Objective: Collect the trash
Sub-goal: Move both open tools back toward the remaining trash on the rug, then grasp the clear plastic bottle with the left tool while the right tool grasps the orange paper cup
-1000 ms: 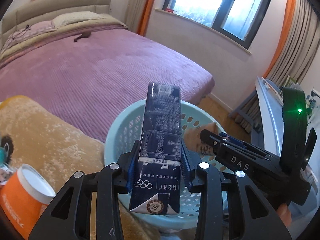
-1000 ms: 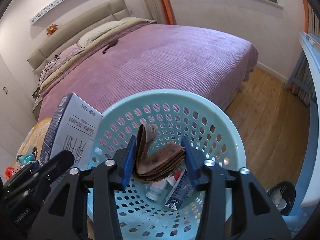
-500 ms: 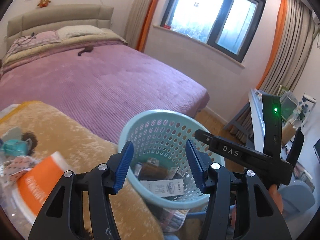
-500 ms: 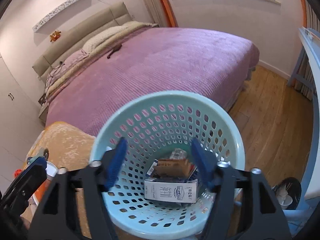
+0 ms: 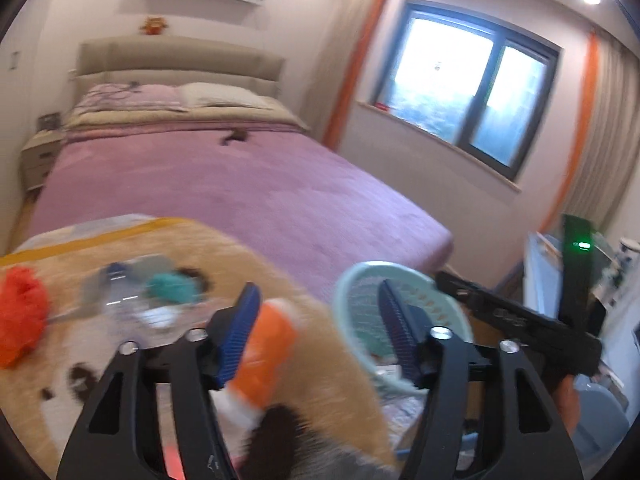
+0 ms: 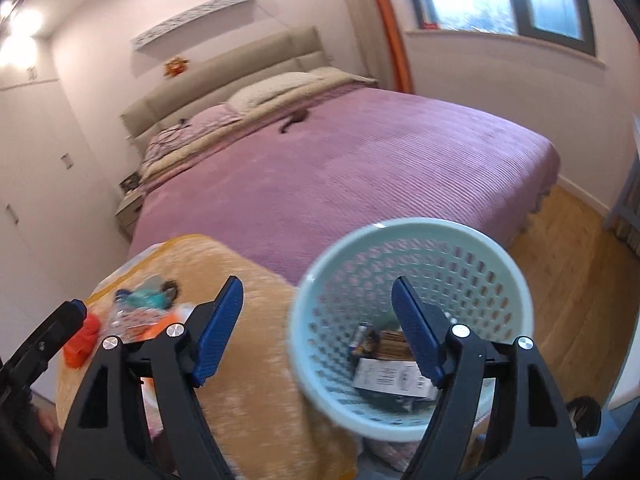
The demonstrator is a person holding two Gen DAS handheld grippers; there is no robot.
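Note:
A pale blue perforated basket (image 6: 500, 264) stands beside the bed and holds a dark milk carton (image 6: 394, 374) and brown paper trash (image 6: 390, 346). It also shows in the left wrist view (image 5: 360, 280). My left gripper (image 5: 320, 332) is open and empty above an orange-and-white cup (image 5: 266, 354) on the tan plush blanket (image 5: 120, 380). An orange crumpled bag (image 5: 20, 320), a teal item (image 5: 170, 286) and clear plastic wrappers (image 5: 120, 304) lie on the blanket to the left. My right gripper (image 6: 318, 330) is open and empty, over the basket's left rim.
A purple bed (image 5: 240, 184) fills the middle of the room. A window (image 5: 472, 92) with orange curtains is at the right. Wooden floor (image 6: 580, 280) lies right of the basket. A white desk edge (image 5: 544, 280) is at the far right.
Both grippers opened and dropped their loads, the milk carton and the brown paper, into the basket. Both then swung left and back toward the blanket with the trash on it.

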